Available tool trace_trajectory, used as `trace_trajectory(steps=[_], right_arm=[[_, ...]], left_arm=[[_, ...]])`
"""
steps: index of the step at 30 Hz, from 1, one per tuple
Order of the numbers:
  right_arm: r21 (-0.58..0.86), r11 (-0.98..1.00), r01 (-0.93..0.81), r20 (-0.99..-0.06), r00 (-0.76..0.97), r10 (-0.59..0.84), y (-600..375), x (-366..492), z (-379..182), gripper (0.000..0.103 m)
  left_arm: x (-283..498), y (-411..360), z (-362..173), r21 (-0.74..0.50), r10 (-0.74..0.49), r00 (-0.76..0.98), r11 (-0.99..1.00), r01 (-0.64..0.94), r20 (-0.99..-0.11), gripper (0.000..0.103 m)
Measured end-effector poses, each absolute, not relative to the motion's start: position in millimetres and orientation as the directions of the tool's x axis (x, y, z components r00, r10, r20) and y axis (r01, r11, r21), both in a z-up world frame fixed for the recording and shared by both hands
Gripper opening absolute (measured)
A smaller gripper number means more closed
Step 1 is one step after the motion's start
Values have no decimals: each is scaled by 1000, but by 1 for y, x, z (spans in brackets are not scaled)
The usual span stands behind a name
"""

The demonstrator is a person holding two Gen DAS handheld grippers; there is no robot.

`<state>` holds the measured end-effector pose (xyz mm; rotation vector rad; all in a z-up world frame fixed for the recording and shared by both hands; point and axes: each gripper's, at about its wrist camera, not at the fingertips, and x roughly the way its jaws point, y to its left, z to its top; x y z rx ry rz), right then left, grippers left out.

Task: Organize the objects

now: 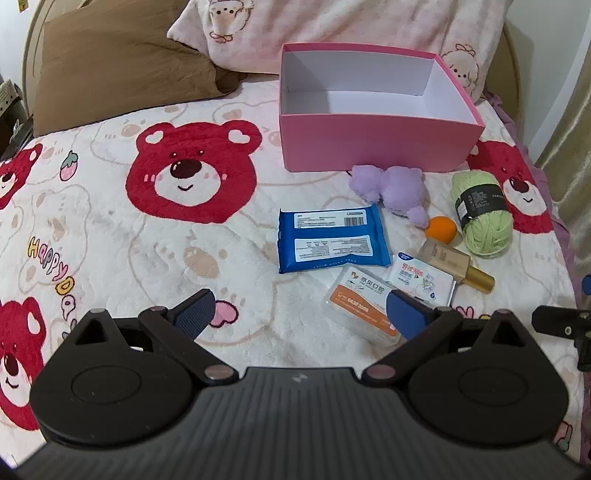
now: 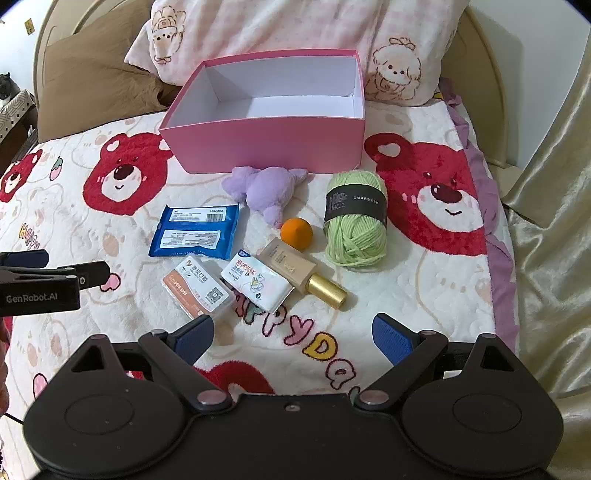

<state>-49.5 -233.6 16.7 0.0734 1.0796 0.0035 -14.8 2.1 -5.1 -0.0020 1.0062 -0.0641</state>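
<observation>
An empty pink box (image 1: 373, 142) (image 2: 269, 144) stands open on the bed. In front of it lie a purple plush toy (image 1: 391, 186) (image 2: 264, 190), green yarn (image 1: 482, 212) (image 2: 356, 218), an orange ball (image 1: 441, 229) (image 2: 296, 230), a blue wipes pack (image 1: 330, 238) (image 2: 195, 230), a beige bottle with a gold cap (image 1: 456, 264) (image 2: 303, 273), a small tissue pack (image 1: 421, 278) (image 2: 256, 284) and a clear orange-labelled box (image 1: 360, 308) (image 2: 197, 290). My left gripper (image 1: 297, 315) is open and empty, just short of the clear box. My right gripper (image 2: 291, 338) is open and empty, near the bottle.
The bed has a bear-print blanket (image 1: 147, 229) (image 2: 424, 280). A brown pillow (image 1: 118, 66) (image 2: 96, 70) and a pink cartoon pillow (image 1: 332, 26) (image 2: 295, 29) lie behind the box. A gold curtain (image 2: 554, 221) hangs at the right. The left gripper's side shows in the right wrist view (image 2: 40, 284).
</observation>
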Motion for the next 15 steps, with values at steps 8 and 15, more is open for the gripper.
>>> trace_trajectory(steps=[8, 15], right_arm=[[67, 998, 21, -889, 455, 50, -231, -49, 13, 95], [67, 997, 27, -893, 447, 48, -233, -48, 12, 95]], left_arm=[[-16, 5, -6, -47, -59, 566, 998, 36, -822, 101], [-16, 7, -9, -73, -80, 568, 997, 35, -819, 102]])
